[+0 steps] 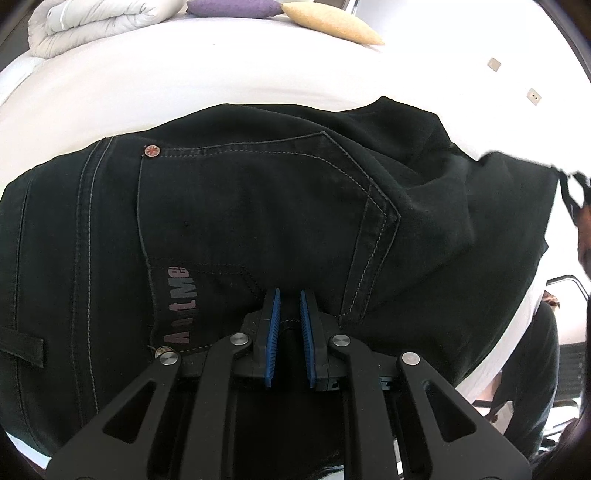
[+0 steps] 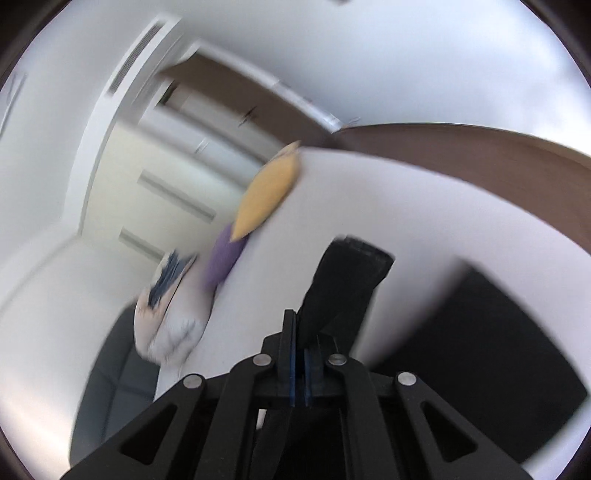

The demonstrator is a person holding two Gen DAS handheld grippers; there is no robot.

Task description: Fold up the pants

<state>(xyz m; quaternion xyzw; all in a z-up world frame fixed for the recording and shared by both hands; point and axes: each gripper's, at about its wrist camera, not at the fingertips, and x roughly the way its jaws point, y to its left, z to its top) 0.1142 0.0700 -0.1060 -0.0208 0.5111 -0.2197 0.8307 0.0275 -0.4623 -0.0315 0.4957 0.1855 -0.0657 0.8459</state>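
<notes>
The black jeans (image 1: 240,221) are lying on the white bed (image 1: 221,81), seat side up, with the back pocket (image 1: 258,206) and its printed lettering facing the left wrist camera. The left gripper (image 1: 290,295) is hovering low over the pocket's lower edge, its blue pads (image 1: 272,332) standing slightly apart with nothing visibly pinched between them; whether the tips are touching the cloth is hard to tell. Toward the right of that view the fabric is bunching and lifting off the bed.

Over in the right wrist view (badly blurred, as if mid-swing) the right gripper (image 2: 300,317) is clamped on a strip of the black fabric, probably a leg end (image 2: 347,280), which is sticking up past the fingers. More dark cloth (image 2: 498,350) is lying on the bed beside it.

My guess is the fold is only partly made: one end is being carried while the seat is lying flat, and no neat stack is showing yet.

No containers are in sight; only a folded duvet (image 1: 88,22), a purple cushion (image 1: 232,7) and a yellow cushion (image 1: 328,22) are sitting at the bed's far end.
</notes>
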